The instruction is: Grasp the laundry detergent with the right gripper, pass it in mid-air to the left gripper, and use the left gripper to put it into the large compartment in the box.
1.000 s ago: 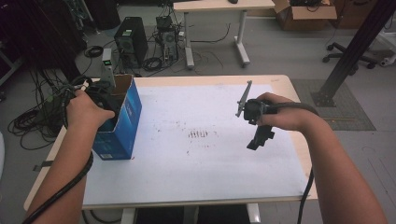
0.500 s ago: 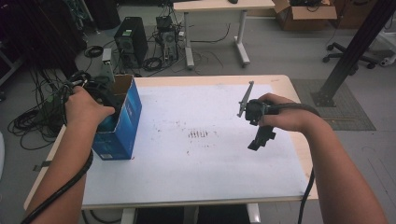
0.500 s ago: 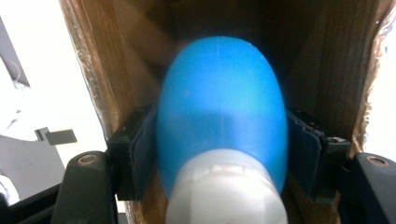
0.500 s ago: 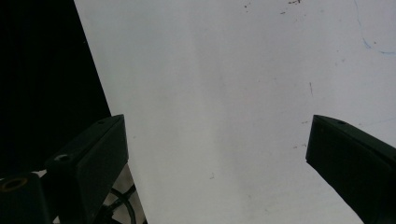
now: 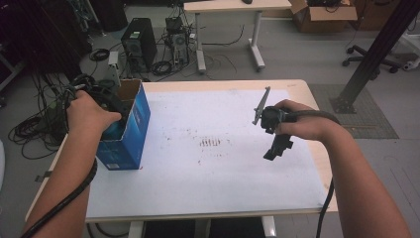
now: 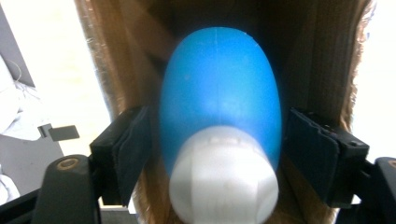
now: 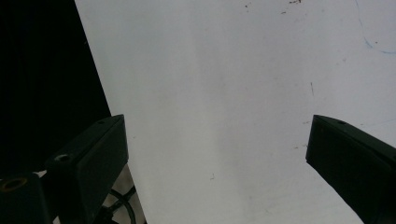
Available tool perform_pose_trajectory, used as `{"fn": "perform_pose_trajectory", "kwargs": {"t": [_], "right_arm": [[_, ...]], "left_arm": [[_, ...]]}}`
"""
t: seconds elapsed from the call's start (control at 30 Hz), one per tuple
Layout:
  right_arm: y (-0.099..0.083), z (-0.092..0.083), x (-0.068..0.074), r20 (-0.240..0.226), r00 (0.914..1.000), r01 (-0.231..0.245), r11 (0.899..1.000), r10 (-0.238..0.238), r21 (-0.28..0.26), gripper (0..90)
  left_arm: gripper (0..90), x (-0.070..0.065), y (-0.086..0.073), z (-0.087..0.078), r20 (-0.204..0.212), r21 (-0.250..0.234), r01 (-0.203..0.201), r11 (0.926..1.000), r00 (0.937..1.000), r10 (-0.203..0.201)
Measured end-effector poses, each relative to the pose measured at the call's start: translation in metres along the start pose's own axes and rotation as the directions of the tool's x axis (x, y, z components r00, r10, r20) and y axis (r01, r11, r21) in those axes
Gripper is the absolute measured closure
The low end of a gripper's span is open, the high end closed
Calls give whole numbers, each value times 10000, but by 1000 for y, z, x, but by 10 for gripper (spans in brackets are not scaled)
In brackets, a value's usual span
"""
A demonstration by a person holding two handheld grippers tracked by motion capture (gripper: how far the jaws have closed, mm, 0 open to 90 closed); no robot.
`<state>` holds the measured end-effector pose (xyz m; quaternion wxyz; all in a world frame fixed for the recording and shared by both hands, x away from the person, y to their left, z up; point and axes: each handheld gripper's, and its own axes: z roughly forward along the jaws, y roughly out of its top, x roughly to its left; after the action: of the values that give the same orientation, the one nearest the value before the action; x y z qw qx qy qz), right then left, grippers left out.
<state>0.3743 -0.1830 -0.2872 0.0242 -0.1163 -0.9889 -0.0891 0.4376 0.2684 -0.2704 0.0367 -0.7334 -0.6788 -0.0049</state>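
An open blue cardboard box [image 5: 130, 133] stands at the table's left edge. My left gripper [image 5: 108, 105] reaches down into it, largely hidden by the hand. In the left gripper view a blue egg-shaped object [image 6: 219, 88] with a white neck lies between the jaws of the left gripper [image 6: 215, 140], against the box's brown inner walls. The jaws have just been opening, and a thin gap shows between each pad and the object. My right gripper [image 5: 273, 151] hovers over the white sheet [image 5: 208, 163] at the right, pointing down. In its own view the right gripper [image 7: 215, 140] stands open with nothing between its jaws.
Beyond the table's far edge are computer towers [image 5: 138, 42], tangled cables [image 5: 44, 124] on the floor at the left, and a second desk [image 5: 228, 7]. A black post [image 5: 369, 59] rises at the right. Faint marks [image 5: 210, 143] dot the sheet's middle.
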Motion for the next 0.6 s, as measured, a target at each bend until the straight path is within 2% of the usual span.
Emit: {"fn": "perform_pose_trajectory", "kwargs": {"t": [0.1, 0.3, 0.4, 0.47, 0.6], "right_arm": [[0, -1, 0, 21, 10000, 16, 10000, -16, -27, 56], [0, -2, 1, 14, 10000, 13, 10000, -13, -67, 56], [1, -4, 1, 47, 10000, 50, 10000, -50, -65, 56], [1, -4, 2, 56, 9999, 101, 9999, -101, -82, 56], [2, -6, 3, 56, 10000, 76, 9999, -76, -83, 56]], "left_arm": [[214, 0, -2, -6, -15, -188, 10, 9998, 10000, -10], [194, 2, -6, -13, -88, -271, 13, 9996, 10000, -15], [168, 2, -8, -16, 106, -274, -67, 9996, 9999, 70], [164, 2, -9, -19, 86, -427, -148, 9990, 9998, 152], [147, 2, -12, -24, 89, -398, -282, 9988, 9996, 286]]}}
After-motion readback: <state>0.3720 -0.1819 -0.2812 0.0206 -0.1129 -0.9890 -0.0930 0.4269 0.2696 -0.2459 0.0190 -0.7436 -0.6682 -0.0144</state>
